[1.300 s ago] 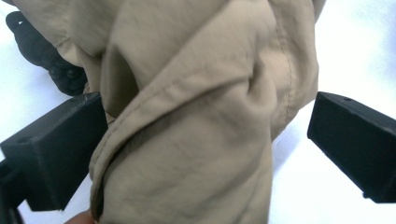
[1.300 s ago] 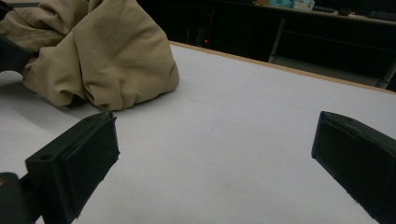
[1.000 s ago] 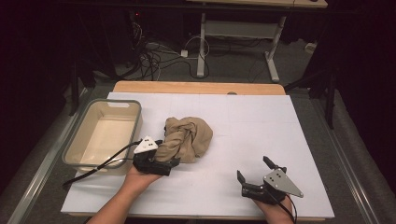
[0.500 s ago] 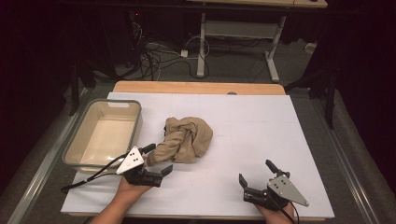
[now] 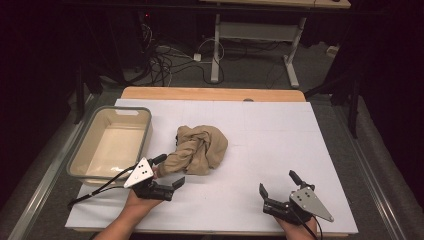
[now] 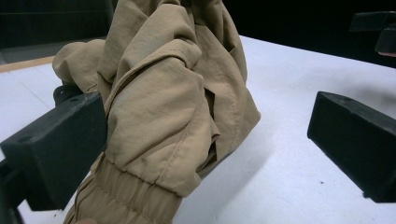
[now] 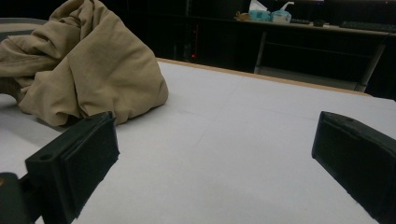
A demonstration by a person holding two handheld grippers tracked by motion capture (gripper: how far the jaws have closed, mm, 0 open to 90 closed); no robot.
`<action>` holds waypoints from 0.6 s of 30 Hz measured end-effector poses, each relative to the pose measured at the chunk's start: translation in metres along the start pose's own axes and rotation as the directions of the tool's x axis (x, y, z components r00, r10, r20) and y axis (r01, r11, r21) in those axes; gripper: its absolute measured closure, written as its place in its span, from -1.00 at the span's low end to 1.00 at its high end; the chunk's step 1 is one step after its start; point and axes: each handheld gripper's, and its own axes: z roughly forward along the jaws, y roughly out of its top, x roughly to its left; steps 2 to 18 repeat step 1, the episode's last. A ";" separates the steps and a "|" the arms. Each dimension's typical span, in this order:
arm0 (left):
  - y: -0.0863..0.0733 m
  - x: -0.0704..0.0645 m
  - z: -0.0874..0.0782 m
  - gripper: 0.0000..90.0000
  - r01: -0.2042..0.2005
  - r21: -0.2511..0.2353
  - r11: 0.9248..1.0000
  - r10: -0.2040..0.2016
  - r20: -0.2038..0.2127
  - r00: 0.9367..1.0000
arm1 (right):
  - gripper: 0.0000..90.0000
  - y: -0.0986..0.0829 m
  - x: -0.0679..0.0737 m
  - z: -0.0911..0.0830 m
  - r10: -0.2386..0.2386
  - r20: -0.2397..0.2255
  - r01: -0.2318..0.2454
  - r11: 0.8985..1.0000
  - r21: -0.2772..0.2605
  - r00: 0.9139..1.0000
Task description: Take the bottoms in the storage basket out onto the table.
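A crumpled tan jacket [image 5: 198,149] lies in a heap on the white table [image 5: 280,145], left of the middle and just right of a clear plastic tub [image 5: 84,155] that sits at the left edge.

The left gripper [image 5: 167,171] is at the near-left side of the heap, its 2 jaws spread wide. In the left gripper view, an elastic cuff of the jacket [image 6: 163,116] reaches down between the jaws and presses against one of them, while the other jaw stands well clear of the cloth.

The right gripper [image 5: 279,184] rests low at the near-right part of the table, well apart from the jacket, with its jaws also spread and nothing between them. In the right gripper view the jacket [image 7: 79,65] shows far off to the left beyond bare table.
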 end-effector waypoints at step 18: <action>-0.001 -0.002 -0.002 -1.00 -0.016 -0.015 1.000 0.016 -0.001 1.000 | -0.97 0.000 0.000 0.000 0.000 0.000 0.000 1.000 0.000 1.000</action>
